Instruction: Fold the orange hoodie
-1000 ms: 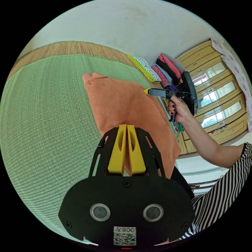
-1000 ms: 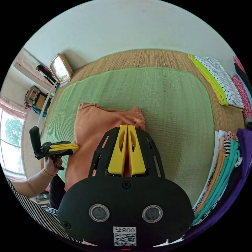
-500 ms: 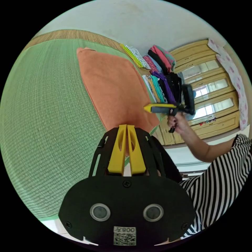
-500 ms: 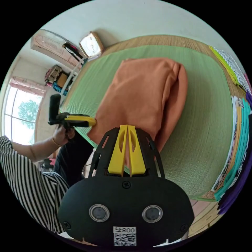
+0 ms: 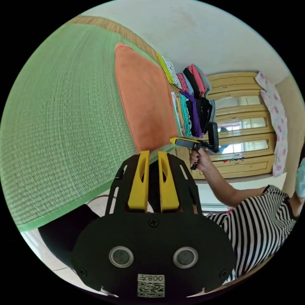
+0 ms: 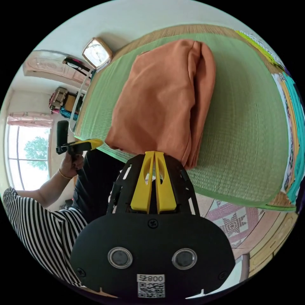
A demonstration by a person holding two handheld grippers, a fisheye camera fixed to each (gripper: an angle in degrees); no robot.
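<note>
Across the upper middle of the right gripper view, the orange hoodie lies folded into a compact bundle on the green mat, apparently finished, with the left gripper slightly parted and empty and the right gripper closed on nothing.

There is one orange hoodie, in the upper middle of the right gripper view. It lies on one green mat. There are two grippers. The left gripper is at the bottom middle of the left gripper view, and the right gripper is at the bottom middle of the right gripper view. One clock is at the upper left there. One person in a striped top is at the lower right of the left gripper view. One pile of clothes is at the upper right.
</note>
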